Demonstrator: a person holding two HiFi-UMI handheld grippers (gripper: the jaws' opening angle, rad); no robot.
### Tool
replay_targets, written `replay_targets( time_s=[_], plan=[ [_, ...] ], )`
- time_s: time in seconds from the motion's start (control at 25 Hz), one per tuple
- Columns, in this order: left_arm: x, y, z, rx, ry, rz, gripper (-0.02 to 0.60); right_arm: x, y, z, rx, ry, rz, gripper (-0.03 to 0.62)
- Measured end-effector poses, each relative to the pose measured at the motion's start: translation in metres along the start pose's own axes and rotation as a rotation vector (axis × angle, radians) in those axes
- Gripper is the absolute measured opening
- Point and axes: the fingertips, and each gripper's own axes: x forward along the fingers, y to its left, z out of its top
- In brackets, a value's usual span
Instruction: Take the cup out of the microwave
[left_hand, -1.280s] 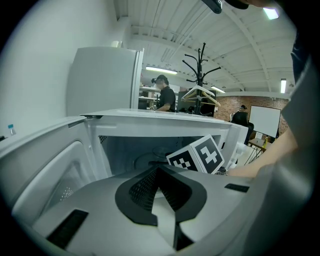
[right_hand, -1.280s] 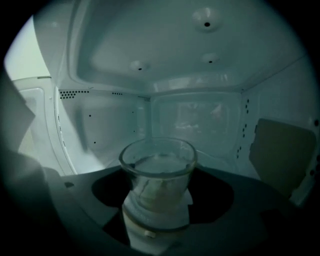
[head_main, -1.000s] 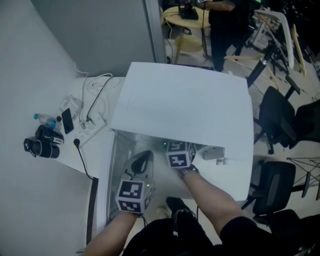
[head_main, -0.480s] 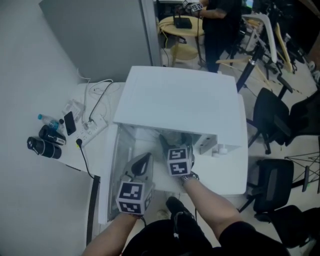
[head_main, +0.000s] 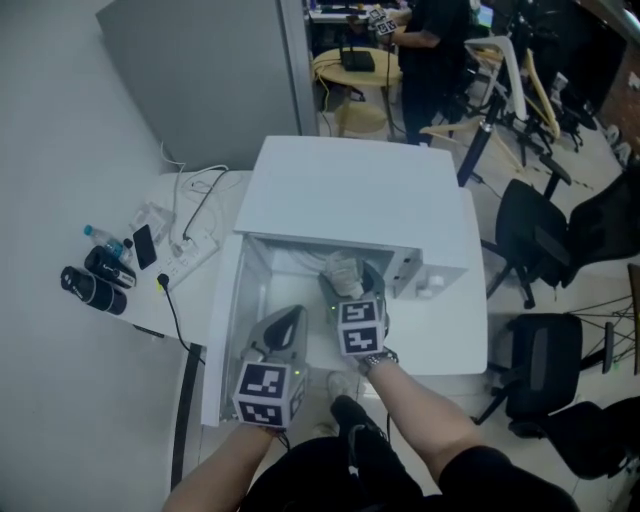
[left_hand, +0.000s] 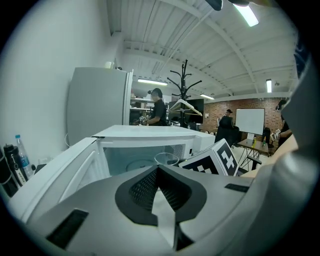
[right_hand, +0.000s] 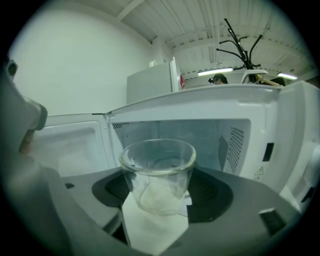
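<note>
A clear glass cup (right_hand: 157, 172) sits between the dark pads of my right gripper (right_hand: 159, 185), which is shut on it. In the head view the cup (head_main: 345, 272) hangs upright at the mouth of the white microwave (head_main: 360, 200), just ahead of the right gripper (head_main: 348, 282). The microwave door (head_main: 225, 330) stands open to the left. My left gripper (head_main: 288, 318) is beside the door, lower left of the cup, shut with nothing in it. From the left gripper view (left_hand: 157, 169) the cup's rim (left_hand: 166, 159) shows before the cavity.
A power strip with cables (head_main: 185, 255), a phone (head_main: 145, 245) and bottles (head_main: 92, 288) lie on the table left of the microwave. A grey cabinet (head_main: 210, 70) stands behind. Office chairs (head_main: 535, 235) and a person (head_main: 430, 50) are to the right and back.
My right gripper has drawn back toward me and a little up with the cup, which now shows in front of the cavity. The left gripper has also pulled back slightly.
</note>
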Motion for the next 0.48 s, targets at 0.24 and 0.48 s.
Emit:
replay_targets(
  time_s=[0.24,0.48],
  plan=[
    [-0.022,-0.01,0.005,0.008,-0.032,-0.021,-0.006,-0.03,0.008,0.014,0.008,-0.034,-0.004,0.353],
    [-0.046,-0.019,0.011,0.016,-0.071,-0.04,-0.005,-0.065,0.017,0.026,0.014,-0.061,-0.006,0.353]
  ],
)
